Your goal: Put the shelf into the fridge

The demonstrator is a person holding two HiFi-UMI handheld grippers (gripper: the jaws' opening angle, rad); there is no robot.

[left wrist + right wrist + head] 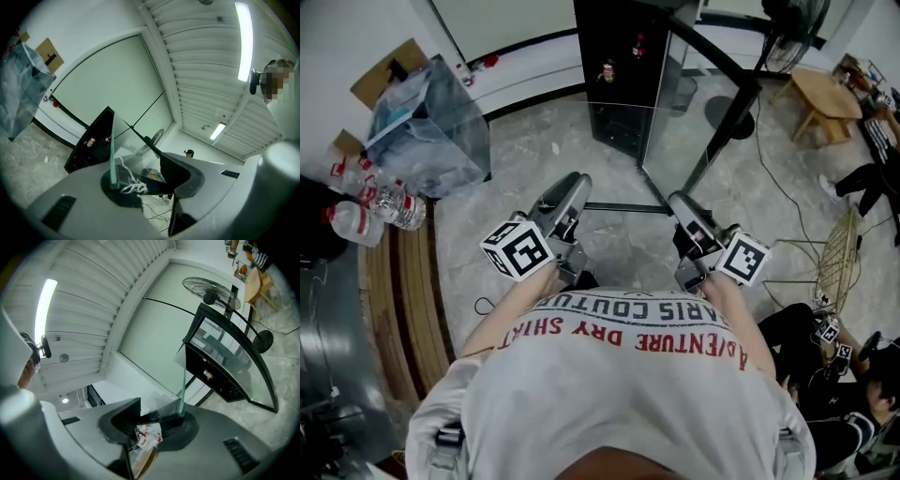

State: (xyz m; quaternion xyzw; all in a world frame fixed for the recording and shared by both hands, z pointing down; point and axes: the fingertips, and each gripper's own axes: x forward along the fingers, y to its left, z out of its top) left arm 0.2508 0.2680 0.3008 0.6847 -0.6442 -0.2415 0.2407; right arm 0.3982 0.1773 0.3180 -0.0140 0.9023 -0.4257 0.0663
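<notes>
Left gripper (140, 182) pinches the left rim of the glass shelf (626, 206), and the right gripper (151, 420) pinches the right rim. Both sets of pads are closed on the glass and both grippers point about level. We hold the shelf at waist height, well short of the black fridge (619, 75). Its glass door (698, 112) looks swung open to the right. To do the carry well, we keep both grips even and the pane flat, then line it up square with the opening and clear of the door. The dark-trimmed near edge runs side to side, and the far edge faces the fridge. We can't tell the long axis through clear glass.
</notes>
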